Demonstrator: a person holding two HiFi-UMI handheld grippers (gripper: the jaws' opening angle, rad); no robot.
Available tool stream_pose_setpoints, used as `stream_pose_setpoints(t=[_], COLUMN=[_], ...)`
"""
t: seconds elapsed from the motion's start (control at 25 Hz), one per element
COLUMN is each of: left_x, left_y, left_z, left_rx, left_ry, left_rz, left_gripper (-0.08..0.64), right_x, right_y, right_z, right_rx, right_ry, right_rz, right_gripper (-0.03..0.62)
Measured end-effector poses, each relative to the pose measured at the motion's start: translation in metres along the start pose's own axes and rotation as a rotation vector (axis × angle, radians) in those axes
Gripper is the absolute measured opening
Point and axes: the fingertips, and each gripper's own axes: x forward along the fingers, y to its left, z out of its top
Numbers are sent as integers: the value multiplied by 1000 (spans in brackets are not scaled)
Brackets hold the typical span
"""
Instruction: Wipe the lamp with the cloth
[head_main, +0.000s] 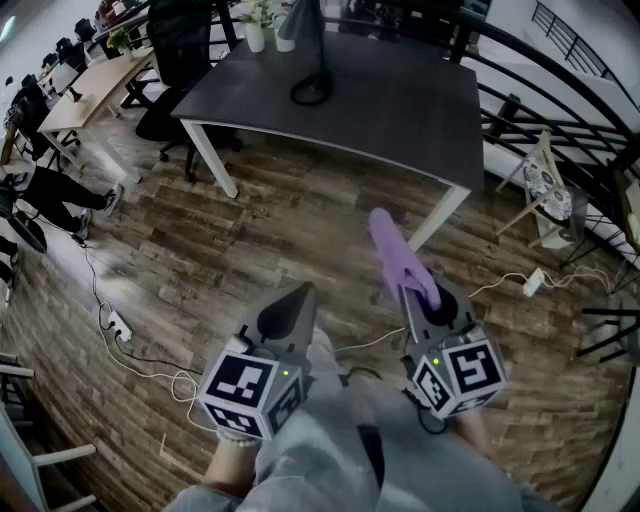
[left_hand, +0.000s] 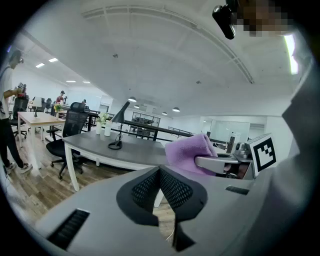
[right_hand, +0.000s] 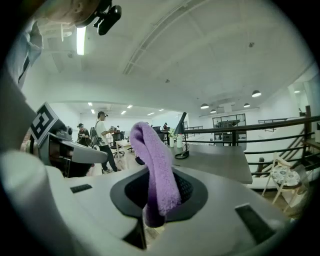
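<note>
Cloth, purple and bunched, is clamped between the right gripper's jaws, its free end pointing toward 12 o'clock. The left gripper has its jaws pressed together with nothing between them. Both hang over the wood floor. The lamp stands on the grey table at 12 o'clock, well apart from the cloth.

The cloth — purple, soft, bunched into a thick strip — is clamped in the right gripper's jaws and sticks out past them. The lamp — dark, with a round base and slanted shade — stands upright at the far side of the grey bench.
</note>
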Motion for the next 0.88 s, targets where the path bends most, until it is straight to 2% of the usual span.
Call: stream_pose_setpoints(t=[0.76, 0.88], left_x=[-4, -6], left_y=[-7, -6], left_z=[-1, 0], left_rx=[-15, -20], left_ry=[26, -3], left_rz=[-4, 4], left_gripper=[12, 12], right_x=[-9, -10], right_y=[-2, -1], right_z=[-2, -4], right_rx=[17, 10], right_ry=[-7, -5], right_rz=[23, 24], right_gripper=[51, 51])
